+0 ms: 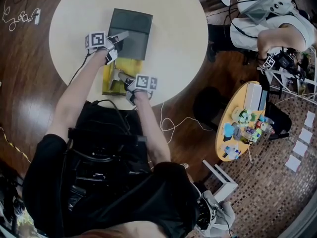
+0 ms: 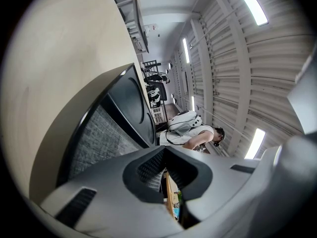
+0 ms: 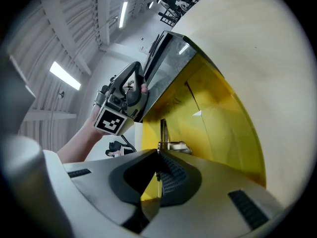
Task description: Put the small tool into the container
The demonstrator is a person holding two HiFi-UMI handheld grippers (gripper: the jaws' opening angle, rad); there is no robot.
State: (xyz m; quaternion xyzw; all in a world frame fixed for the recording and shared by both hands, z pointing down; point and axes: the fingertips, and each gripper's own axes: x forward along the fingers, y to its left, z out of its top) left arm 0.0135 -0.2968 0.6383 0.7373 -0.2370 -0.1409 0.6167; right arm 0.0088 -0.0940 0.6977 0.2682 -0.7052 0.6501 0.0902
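Round pale bench (image 1: 173, 29) carries one container (image 3: 213, 108) with yellow walls, lying directly under and ahead of the right claw (image 3: 158, 155). Its dark grey lid (image 1: 131, 31) is swung up and back, standing beyond the yellow body on the far side from the right claw and up and to the left of it in the right gripper view. The left claw (image 1: 120, 36) is set at the near edge of that lid, its jaws brought together on the edge; in the left gripper view the lid's meshed inner face lies just to the left of the jaw tips. The right claw is angled downward over the open yellow interior, jaws drawn close and clamped on the small tool (image 3: 162, 130). This is a thin metal rod with a short crosspiece, projecting straight out from the jaw tips. The tool is above the yellow floor, inside the outline of the container; contact with the floor cannot be determined.
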